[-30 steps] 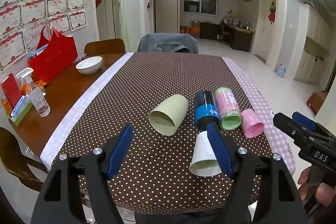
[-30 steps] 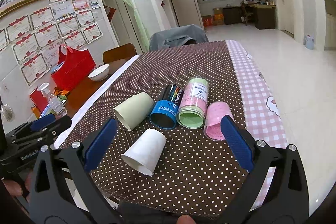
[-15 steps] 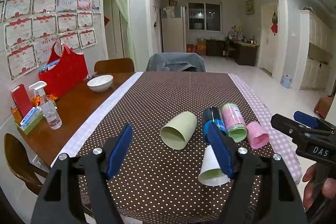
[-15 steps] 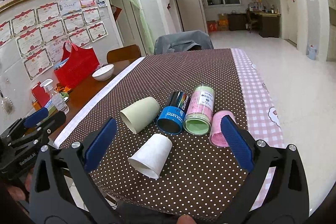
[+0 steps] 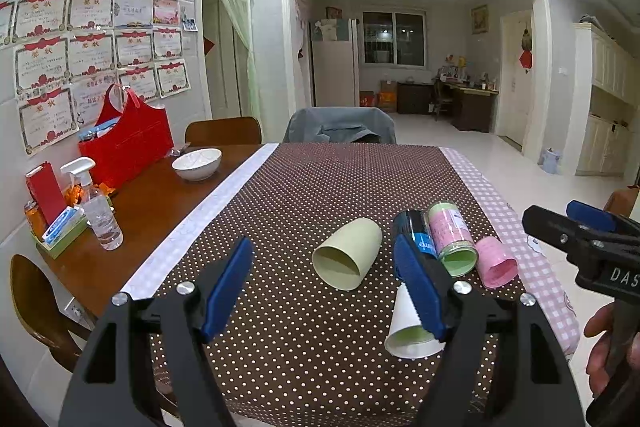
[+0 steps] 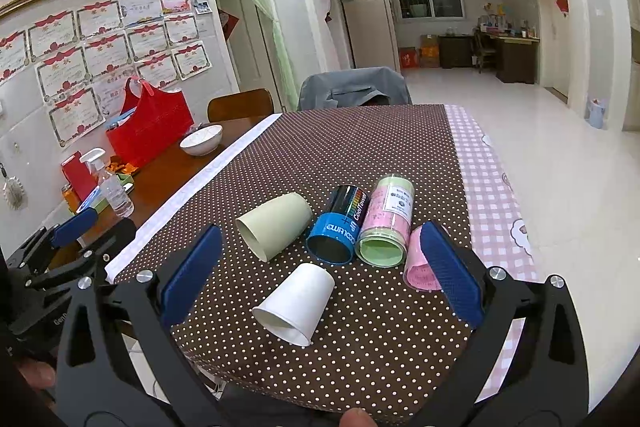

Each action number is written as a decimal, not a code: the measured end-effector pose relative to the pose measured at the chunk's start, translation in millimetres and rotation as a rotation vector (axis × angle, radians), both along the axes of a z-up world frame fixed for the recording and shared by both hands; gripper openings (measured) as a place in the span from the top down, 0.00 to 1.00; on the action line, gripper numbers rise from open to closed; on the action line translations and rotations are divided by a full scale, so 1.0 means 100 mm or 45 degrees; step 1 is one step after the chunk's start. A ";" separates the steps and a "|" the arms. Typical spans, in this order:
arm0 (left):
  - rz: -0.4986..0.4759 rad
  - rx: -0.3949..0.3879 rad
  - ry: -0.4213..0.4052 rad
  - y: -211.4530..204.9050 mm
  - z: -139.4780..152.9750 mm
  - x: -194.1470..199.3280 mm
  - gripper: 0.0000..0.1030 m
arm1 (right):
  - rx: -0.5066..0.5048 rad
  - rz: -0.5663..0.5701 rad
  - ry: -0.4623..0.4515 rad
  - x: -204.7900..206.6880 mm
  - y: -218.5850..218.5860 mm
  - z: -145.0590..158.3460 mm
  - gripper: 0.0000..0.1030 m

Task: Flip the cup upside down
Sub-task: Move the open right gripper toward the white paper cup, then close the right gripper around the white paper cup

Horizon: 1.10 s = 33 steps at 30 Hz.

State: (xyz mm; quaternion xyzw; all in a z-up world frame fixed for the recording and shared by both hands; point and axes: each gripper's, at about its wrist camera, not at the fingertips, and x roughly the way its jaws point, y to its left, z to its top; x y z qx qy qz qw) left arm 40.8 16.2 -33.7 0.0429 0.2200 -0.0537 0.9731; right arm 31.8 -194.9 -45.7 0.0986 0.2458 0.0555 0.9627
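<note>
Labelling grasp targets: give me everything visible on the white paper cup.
The white paper cup is a plain tapered cone, apparently thin paper with a rolled rim. It lies on its side on the dotted brown tablecloth, mouth toward the cameras, nearest the table's front edge, apart from the other four containers. Neither pair of tongs touches it; both are open above it.

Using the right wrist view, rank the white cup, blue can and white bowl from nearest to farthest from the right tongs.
1. White cup, lying between the tongs.
2. Blue can, just beyond, centre.
3. White bowl, far left on bare wood.

Home dining room (fridge [image 5: 334,73], certificates [image 5: 92,47])
</note>
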 end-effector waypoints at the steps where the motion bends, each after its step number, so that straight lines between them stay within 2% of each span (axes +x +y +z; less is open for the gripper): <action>1: -0.001 0.000 -0.003 0.01 0.00 0.00 0.29 | -0.003 0.001 -0.002 0.00 0.01 0.01 0.06; 11: 0.014 -0.013 -0.032 0.07 0.01 -0.01 0.29 | -0.013 0.045 0.008 0.07 0.09 0.05 0.06; 23: 0.037 -0.019 -0.031 0.14 -0.06 0.07 0.29 | 0.023 0.084 0.099 0.25 0.11 -0.04 0.06; 27: 0.049 -0.033 -0.018 0.18 -0.09 0.10 0.29 | 0.055 0.107 0.167 0.36 0.11 -0.15 0.06; 33: 0.069 -0.046 -0.011 0.26 -0.11 0.14 0.29 | 0.147 0.163 0.377 0.68 0.13 -0.46 0.06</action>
